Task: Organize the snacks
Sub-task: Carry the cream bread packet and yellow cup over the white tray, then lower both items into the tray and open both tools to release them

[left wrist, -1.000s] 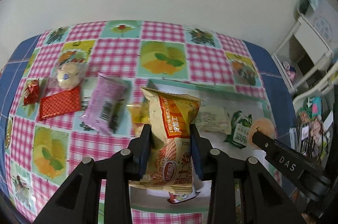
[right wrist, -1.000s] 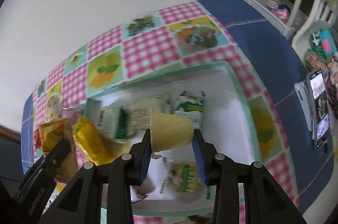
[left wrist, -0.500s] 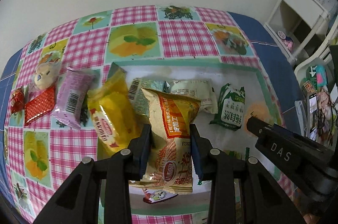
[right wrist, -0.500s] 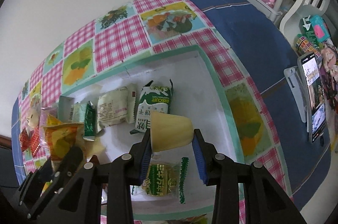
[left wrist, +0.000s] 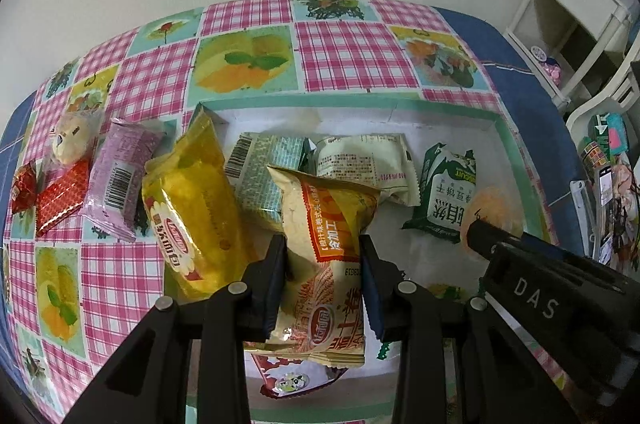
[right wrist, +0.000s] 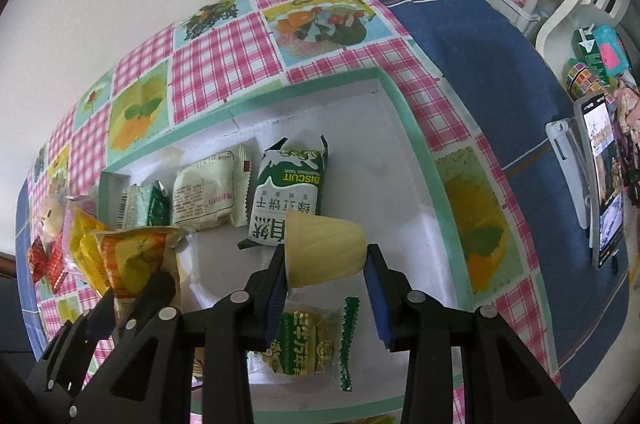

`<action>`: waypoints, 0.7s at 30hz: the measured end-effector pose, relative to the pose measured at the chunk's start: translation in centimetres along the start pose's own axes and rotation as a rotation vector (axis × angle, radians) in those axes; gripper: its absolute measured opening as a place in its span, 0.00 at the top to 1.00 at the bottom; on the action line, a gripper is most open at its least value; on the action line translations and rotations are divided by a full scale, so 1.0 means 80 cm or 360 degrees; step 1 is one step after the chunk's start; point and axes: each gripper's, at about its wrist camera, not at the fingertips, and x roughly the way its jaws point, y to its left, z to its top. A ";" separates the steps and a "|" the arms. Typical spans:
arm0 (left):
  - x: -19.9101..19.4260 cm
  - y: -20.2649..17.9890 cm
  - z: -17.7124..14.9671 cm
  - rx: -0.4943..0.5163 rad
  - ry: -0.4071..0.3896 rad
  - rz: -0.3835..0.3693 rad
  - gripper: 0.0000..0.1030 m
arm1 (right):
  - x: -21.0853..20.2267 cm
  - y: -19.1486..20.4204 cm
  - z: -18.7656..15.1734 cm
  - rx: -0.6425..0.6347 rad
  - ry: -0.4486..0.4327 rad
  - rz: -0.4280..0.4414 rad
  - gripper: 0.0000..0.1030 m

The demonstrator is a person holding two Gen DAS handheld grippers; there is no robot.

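Note:
My left gripper (left wrist: 323, 264) is shut on an orange-and-cream snack packet (left wrist: 326, 248), held above the white, green-rimmed tray (left wrist: 348, 102). My right gripper (right wrist: 326, 274) is shut on a pale yellow jelly cup (right wrist: 324, 248) lying sideways, over the tray's (right wrist: 414, 128) middle. In the tray lie a green biscuit packet (right wrist: 288, 192), a cream packet (right wrist: 208, 192), a mint barcode packet (left wrist: 264, 176) and a green round-cake packet (right wrist: 304, 344). A yellow packet (left wrist: 192, 208) leans over the tray's left rim.
On the checked cloth left of the tray lie a purple packet (left wrist: 120, 180), a red packet (left wrist: 60, 196) and a wrapped bun (left wrist: 74, 140). A phone on a stand (right wrist: 604, 176) and white shelves (left wrist: 576, 4) stand to the right, past the blue cloth.
Both grippers have moved further over the tray with their loads still held. The tray's contents now sit closer and more central in both views.

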 end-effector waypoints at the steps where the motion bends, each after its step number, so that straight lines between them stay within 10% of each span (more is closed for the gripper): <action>1: 0.002 0.000 -0.001 0.0000 0.0005 0.0000 0.64 | 0.001 0.001 0.000 -0.0003 0.0002 0.0001 0.61; 21: -0.043 0.001 0.015 -0.0020 -0.0066 -0.0034 0.47 | -0.042 0.011 0.009 -0.0046 -0.0127 -0.0001 0.52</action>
